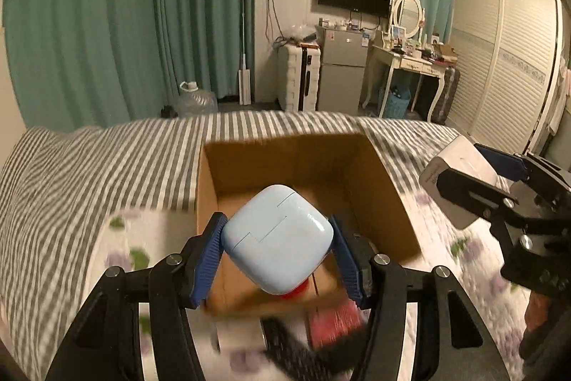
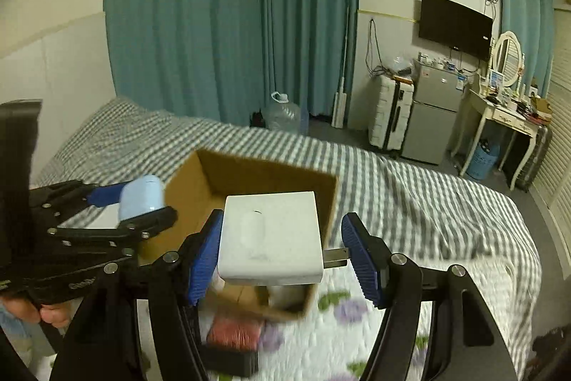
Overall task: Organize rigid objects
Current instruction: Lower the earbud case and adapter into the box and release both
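Cardboard box (image 1: pixel 307 174), open-topped, sits on the bed (image 1: pixel 89 166) in the middle of the quilt, where the striped cover meets the flowered one; it is the largest task item and clearly the place where things go. Something red and another pale item already lie in its bottom, though blur makes them hard to name. A red block on a black slab (image 2: pixel 232 341) lies outside, against the box's near edge, not yet put away. The right tongs (image 2: pixel 282 252) hold a white plug charger (image 2: pixel 271 238) above the box's near edge, gripped between pad and prongs. The left tongs (image 1: pixel 278 249) are closed on a pale blue earbud case (image 1: pixel 278 238) over the box mouth. Both await dropping; the job seems partway done.
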Tool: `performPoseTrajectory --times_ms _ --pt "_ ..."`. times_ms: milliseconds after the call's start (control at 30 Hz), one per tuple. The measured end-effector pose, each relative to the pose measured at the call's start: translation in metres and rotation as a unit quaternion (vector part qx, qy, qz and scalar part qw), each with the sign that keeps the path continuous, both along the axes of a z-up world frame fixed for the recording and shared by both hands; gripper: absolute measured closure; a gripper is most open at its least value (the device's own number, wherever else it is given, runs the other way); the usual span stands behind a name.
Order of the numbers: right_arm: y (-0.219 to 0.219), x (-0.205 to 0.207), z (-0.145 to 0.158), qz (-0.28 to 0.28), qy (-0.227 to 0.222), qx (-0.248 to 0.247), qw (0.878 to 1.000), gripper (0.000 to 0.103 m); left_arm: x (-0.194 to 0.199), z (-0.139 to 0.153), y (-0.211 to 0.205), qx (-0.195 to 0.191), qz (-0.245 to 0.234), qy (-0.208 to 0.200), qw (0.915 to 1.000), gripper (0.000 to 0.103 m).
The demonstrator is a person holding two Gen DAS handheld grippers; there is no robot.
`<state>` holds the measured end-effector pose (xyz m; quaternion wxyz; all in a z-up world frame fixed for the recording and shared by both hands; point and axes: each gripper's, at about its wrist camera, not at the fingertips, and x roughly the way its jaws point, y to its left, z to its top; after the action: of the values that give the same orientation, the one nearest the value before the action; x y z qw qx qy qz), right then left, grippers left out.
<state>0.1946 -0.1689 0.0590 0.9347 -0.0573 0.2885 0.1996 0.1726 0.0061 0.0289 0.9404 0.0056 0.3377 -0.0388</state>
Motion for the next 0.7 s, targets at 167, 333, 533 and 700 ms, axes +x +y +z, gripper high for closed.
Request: performPoseTrajectory --times_ms 167,333,533,700 --pt "0.019 0.056 -0.019 0.0 0.012 0.006 1.0 0.037 0.05 -0.02 -0.003 0.012 -0.011 0.007 0.9998 0.044" --pt "0.031 0.097 -0.045 0.004 0.031 0.011 0.999 0.037 0.08 -0.046 -0.005 0.028 -0.015 0.017 0.9993 0.044" --pt "0.04 0.115 -0.065 0.006 0.04 0.017 0.999 0.037 0.093 -0.062 -0.007 0.034 -0.011 0.039 0.9986 0.042" --pt "0.04 0.117 -0.073 0.0 0.045 0.015 0.999 0.037 0.089 -0.058 0.003 0.019 0.004 0.031 0.9993 0.04"
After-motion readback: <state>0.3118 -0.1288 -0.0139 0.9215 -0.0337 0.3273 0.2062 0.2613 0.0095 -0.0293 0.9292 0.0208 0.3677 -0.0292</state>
